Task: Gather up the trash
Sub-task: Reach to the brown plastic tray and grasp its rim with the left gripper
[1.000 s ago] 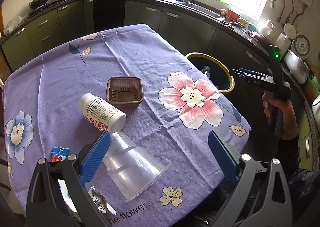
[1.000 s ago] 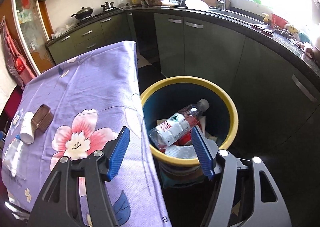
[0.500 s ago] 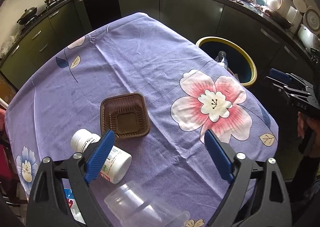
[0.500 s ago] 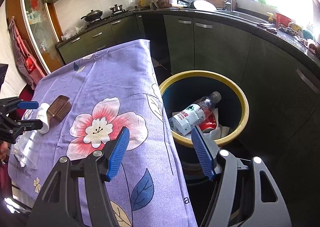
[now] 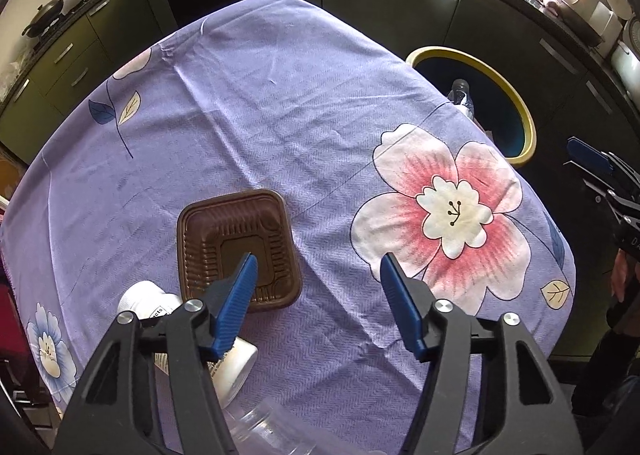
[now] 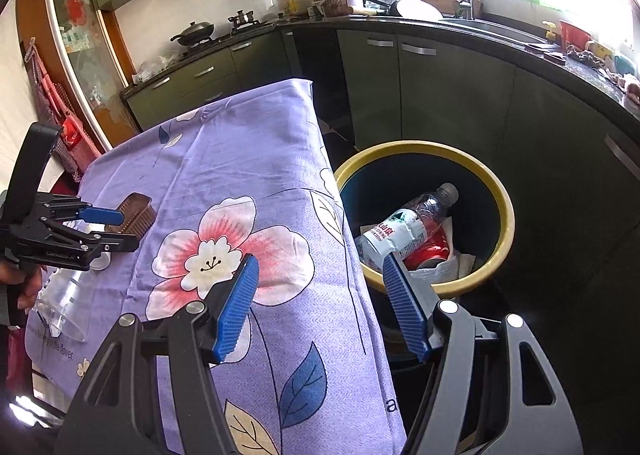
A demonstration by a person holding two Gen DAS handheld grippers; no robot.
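A brown plastic tray [image 5: 236,247] lies on the purple flowered tablecloth [image 5: 280,115]. A white pill bottle [image 5: 236,367] lies on its side just behind it, and a clear plastic cup [image 5: 264,431] lies at the near edge. My left gripper [image 5: 316,287] is open and empty, its left finger over the tray. My right gripper [image 6: 320,295] is open and empty, over the table edge beside the yellow-rimmed bin [image 6: 500,191], which holds a water bottle [image 6: 404,227] and a red can [image 6: 428,251]. The tray [image 6: 136,213] and cup [image 6: 64,299] also show in the right wrist view.
Dark kitchen cabinets and a counter with a sink [image 6: 472,23] and stove [image 6: 200,35] run round the far side. The bin [image 5: 516,107] stands on the floor off the table's right edge. The right gripper [image 5: 600,171] shows at the far right of the left wrist view.
My left gripper has moved forward over the table, from above the cup to above the brown tray. My right gripper has drawn back and left from over the bin toward the table edge.
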